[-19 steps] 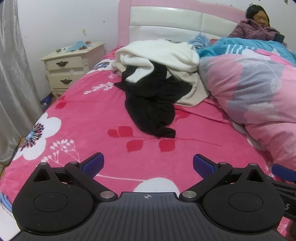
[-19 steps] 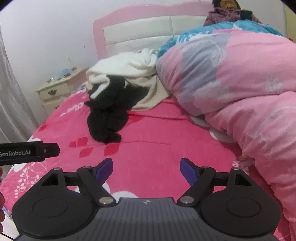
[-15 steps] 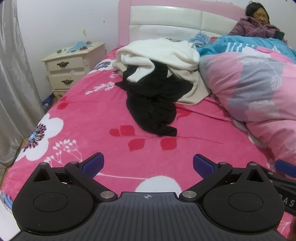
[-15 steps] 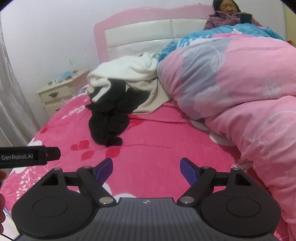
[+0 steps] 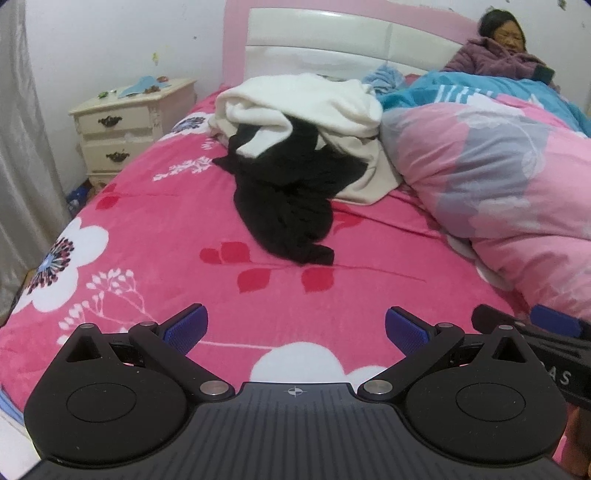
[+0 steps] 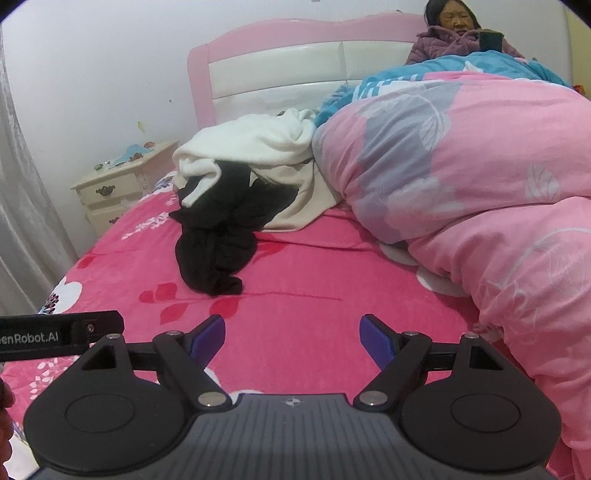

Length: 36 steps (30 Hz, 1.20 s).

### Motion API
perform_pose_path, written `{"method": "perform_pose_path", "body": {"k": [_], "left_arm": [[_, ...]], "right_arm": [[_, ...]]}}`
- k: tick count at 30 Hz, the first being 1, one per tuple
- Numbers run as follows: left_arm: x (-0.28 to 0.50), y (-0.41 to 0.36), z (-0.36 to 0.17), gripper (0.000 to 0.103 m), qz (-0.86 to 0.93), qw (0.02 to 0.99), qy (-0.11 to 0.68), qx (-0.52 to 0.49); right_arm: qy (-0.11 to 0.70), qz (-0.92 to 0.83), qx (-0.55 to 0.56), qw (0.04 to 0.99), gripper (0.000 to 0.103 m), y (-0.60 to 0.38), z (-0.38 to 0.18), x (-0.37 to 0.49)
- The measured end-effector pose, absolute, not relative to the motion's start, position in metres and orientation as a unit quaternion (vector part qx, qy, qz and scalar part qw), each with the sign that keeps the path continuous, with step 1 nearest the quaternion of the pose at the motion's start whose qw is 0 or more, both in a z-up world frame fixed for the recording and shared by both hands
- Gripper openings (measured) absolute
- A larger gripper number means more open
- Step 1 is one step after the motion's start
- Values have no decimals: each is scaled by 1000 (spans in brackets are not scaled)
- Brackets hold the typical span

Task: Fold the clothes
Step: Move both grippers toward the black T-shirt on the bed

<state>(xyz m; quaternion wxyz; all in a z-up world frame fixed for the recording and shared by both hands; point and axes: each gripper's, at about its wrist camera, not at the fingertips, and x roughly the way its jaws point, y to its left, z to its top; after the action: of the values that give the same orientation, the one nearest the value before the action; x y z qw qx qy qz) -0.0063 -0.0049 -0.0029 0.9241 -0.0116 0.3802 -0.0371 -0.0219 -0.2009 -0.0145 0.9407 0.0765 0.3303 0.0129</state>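
Note:
A crumpled black garment (image 5: 291, 199) (image 6: 218, 240) lies on the pink flowered bedspread (image 5: 147, 236) (image 6: 314, 295), partly tucked under a heap of white cloth (image 5: 303, 107) (image 6: 255, 155) near the headboard. My left gripper (image 5: 295, 326) hovers open over the foot of the bed, well short of the black garment, with nothing between its blue pads. My right gripper (image 6: 291, 338) is open too, empty, at about the same distance. Its tip shows at the right edge of the left wrist view, and the left gripper's body shows at the left edge of the right wrist view.
A bulky pink and grey quilt (image 5: 498, 184) (image 6: 461, 184) fills the right half of the bed. A person (image 5: 498, 48) (image 6: 454, 33) sits against the headboard under a blue cover. A cream nightstand (image 5: 129, 125) (image 6: 118, 188) stands left of the bed, beside a grey curtain (image 5: 18, 147).
Both grippers have moved forward over the bed, so the clothes heap looks slightly nearer. Both stay open and empty.

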Motion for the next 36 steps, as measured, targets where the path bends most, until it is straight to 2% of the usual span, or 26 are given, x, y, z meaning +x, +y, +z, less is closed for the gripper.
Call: {"method": "perform_pose_path", "body": {"k": [9,15,36], "left_arm": [[-10,-16,-10,103,-14,926,378,26],[-6,-6,-16,103,0,915,403,-9],[1,7,-25,103,37,904,425,-29]], "right_arm": [[334,16,76,939,83,-200,-17,-19],[342,15,77,937,83,-197,-18,-18],[364,6,63,929,83,-190,-30,-9]]}}
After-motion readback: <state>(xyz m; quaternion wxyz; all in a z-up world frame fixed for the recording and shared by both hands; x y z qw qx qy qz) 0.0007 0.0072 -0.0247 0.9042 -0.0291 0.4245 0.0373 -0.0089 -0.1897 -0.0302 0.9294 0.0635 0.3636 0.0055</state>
